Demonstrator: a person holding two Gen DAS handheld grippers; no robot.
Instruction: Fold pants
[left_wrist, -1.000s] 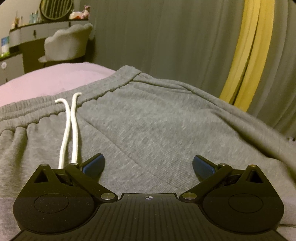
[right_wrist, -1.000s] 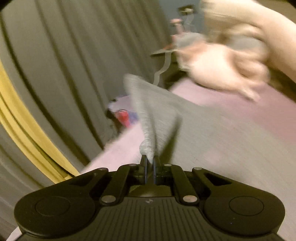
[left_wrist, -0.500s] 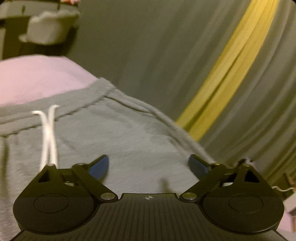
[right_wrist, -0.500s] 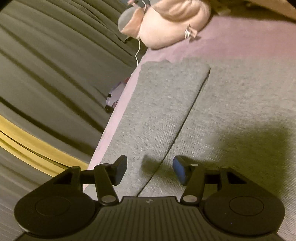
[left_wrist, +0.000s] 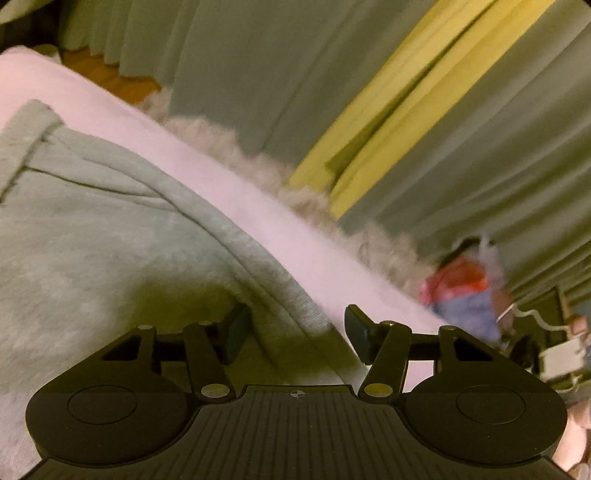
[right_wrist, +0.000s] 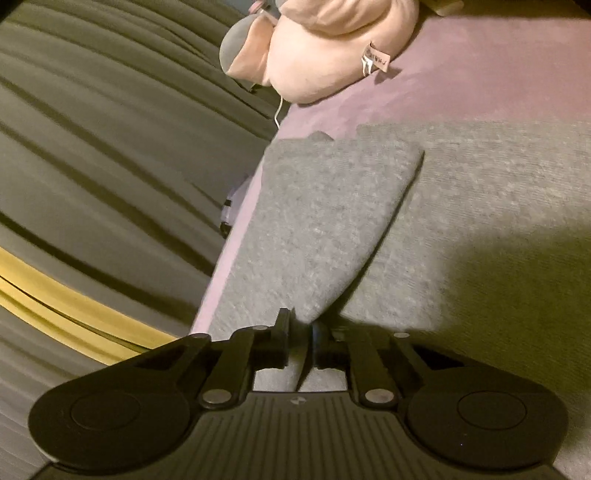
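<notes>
The grey sweatpants (left_wrist: 110, 236) lie flat on the pink bed cover (left_wrist: 258, 206). In the left wrist view my left gripper (left_wrist: 295, 332) is open, its two fingers on either side of the pants' outer side edge, low over the cloth. In the right wrist view one pant leg (right_wrist: 314, 221) lies folded over the other (right_wrist: 480, 206). My right gripper (right_wrist: 299, 339) is shut on the edge of the upper leg, low on the bed.
Grey curtains (left_wrist: 295, 74) with a yellow stripe (left_wrist: 399, 103) hang behind the bed. A pink plush toy (right_wrist: 325, 48) lies at the far end of the bed. A red and blue object (left_wrist: 461, 295) and a fluffy rug (left_wrist: 332, 199) sit beside the bed.
My right gripper dropped the raised leg, opened, then shut on the folded leg's edge. My left gripper swung right from the waistband drawstring to the pants' side edge and narrowed a little.
</notes>
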